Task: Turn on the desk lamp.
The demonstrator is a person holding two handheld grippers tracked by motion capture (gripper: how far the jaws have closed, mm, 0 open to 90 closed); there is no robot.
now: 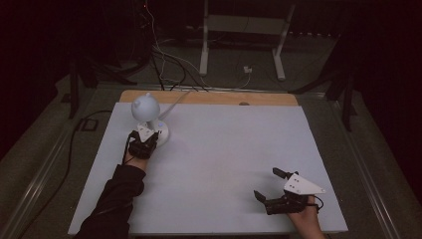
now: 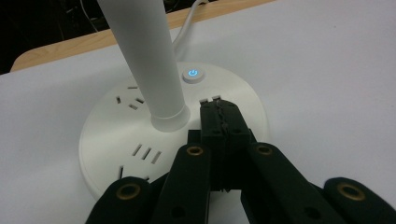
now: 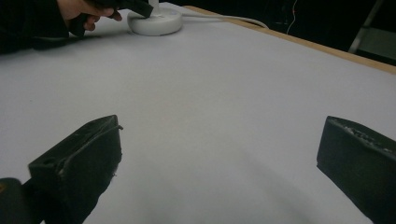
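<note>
Left gripper (image 2: 219, 114): jaws pressed together, nothing between them, tips over the near-right part of the lamp base (image 2: 116, 135). Contact with the base cannot be told. Lit blue power button (image 2: 193, 73) just beyond the tips.

Lamp (image 1: 147, 117) stands at the far left of the white table (image 1: 224, 159). Stem (image 2: 144, 60) rises upright from the round base, its top cut off in the left gripper view. Rounded head (image 1: 145, 106) on top; facing unclear in the dim light. White cord (image 1: 174, 102) runs off the far edge.

Right gripper (image 1: 271, 185): near right, jaws wide apart, empty, low over bare table, pointing left.
</note>
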